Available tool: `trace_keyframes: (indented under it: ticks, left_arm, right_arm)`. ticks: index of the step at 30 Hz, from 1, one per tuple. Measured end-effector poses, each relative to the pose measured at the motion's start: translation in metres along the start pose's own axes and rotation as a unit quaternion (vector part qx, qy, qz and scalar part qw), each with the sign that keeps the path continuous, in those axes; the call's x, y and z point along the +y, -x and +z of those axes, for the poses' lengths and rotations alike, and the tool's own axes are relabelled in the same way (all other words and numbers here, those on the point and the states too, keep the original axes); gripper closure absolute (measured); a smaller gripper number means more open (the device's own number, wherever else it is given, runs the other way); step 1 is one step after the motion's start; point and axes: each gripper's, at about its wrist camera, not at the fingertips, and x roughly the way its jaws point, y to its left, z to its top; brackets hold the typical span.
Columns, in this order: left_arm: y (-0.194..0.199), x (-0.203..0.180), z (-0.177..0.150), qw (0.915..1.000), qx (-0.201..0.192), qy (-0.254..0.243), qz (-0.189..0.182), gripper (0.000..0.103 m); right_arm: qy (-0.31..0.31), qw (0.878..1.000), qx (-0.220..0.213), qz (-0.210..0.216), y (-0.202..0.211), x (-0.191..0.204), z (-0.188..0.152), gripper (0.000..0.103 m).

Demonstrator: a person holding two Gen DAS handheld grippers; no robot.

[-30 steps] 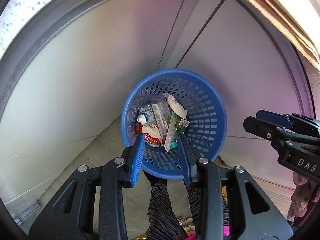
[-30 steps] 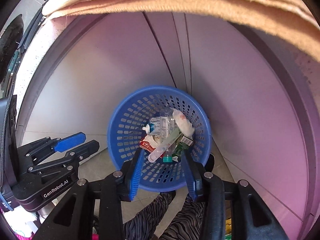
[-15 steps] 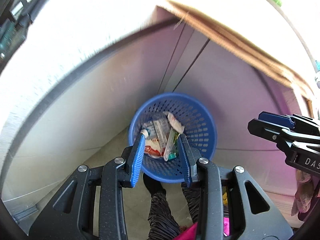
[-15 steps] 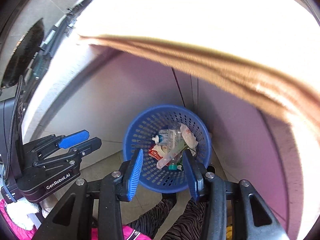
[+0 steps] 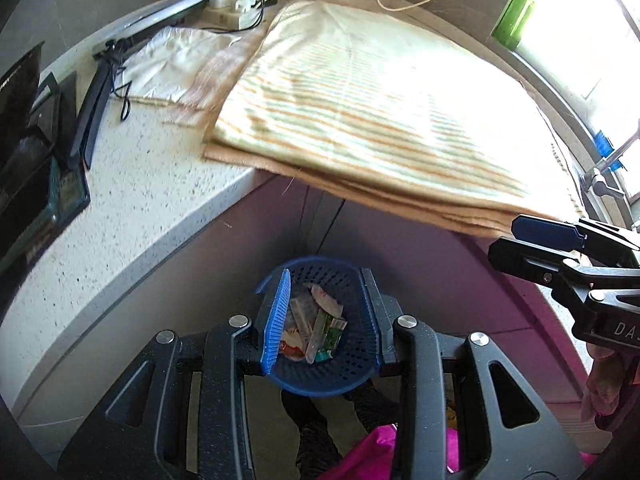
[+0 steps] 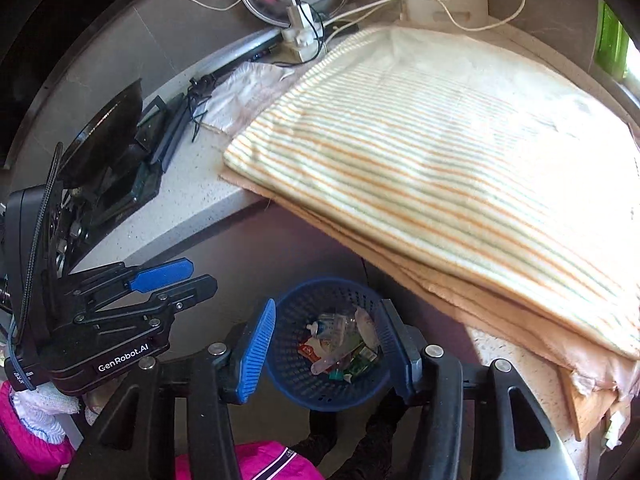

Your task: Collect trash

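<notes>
A speckled countertop (image 5: 152, 184) fills the upper part of both views, and most of it lies under a striped towel (image 6: 420, 152) folded over a tan layer that overhangs the counter's edge. No loose wrapper or scrap shows on the bare part of the counter or on the towel. Toward the back sit a white power strip (image 5: 236, 4) with cords, a crumpled white cloth (image 5: 172, 60) and a green bottle (image 5: 516, 12) by the window; these look like household things, not litter.

Below the counter, on the floor against the cabinet, stands a blue basket (image 6: 296, 380). It already holds the trash (image 6: 340, 344): a clear plastic bottle, a red-and-white wrapper, a green packet and a crumpled white piece, all well down inside the rim.

The left gripper (image 5: 326, 316) hangs above the basket with its fingers partly open and nothing between them. The right gripper (image 6: 328, 344) is likewise empty, and its jaws have just been opening; they now stand a little wider than the left's.

Judging from this, the collecting looks largely or wholly done: the visible trash is in the basket and neither gripper carries anything. What may be left is only a check of the counter's hidden corners, which these views cannot settle.
</notes>
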Motion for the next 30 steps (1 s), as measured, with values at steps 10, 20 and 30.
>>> trace_keyframes:
  ticks: [10, 20, 30]
  left_arm:
    - [0.041, -0.044, 0.047, 0.9965, -0.079, -0.024, -0.014, 0.052]
    - [0.084, -0.065, 0.082, 0.9864, -0.159, -0.026, -0.033, 0.02]
    - [0.107, -0.077, 0.095, 0.9786, -0.2, -0.028, -0.037, 0.003]
  right_arm:
    - [-0.009, 0.996, -0.088, -0.027, 0.072, -0.023, 0.027, 0.036]
    - [-0.031, 0.984, -0.172, -0.045, 0.127, -0.048, 0.048, 0.016]
    - [-0.044, 0.975, -0.215, -0.039, 0.148, -0.06, 0.049, 0.0]
